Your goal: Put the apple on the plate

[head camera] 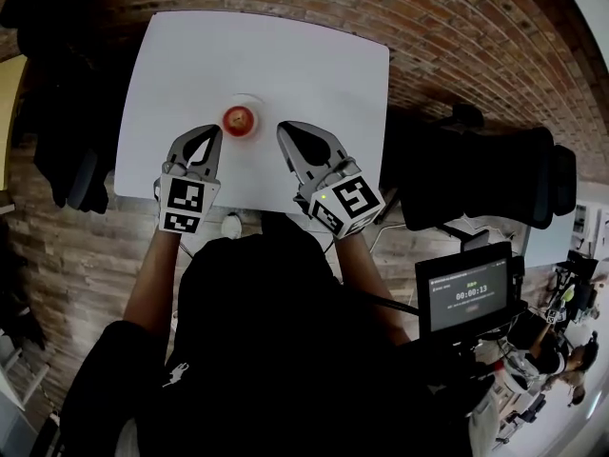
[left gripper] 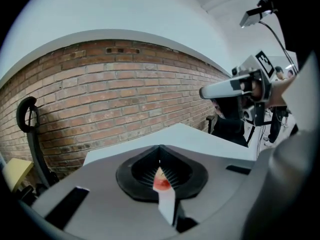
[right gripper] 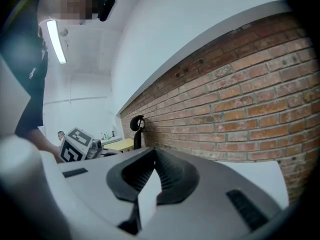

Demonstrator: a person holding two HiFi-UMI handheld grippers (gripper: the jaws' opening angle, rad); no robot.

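Both tongs are pinched tight with nothing in them: my left tongs [head camera: 215, 131] and my right tongs [head camera: 284, 128] hover over the near edge of the white rectangular table [head camera: 190, 55], one on each side of the small round white plate [head camera: 245, 97], near it but touching nothing. On that plate sits the red apple [head camera: 239, 119], so I judge the placing itself done, and the step in hand is getting clear cleanly. To do that well I would draw both tongs straight toward me and upward, closed, never sweeping sideways across the plate. A light plate would likely slide at a nudge, and the round apple could roll off. The red smear showing through the slit of my left jaws is probably that apple, though it is too blurred to be sure.
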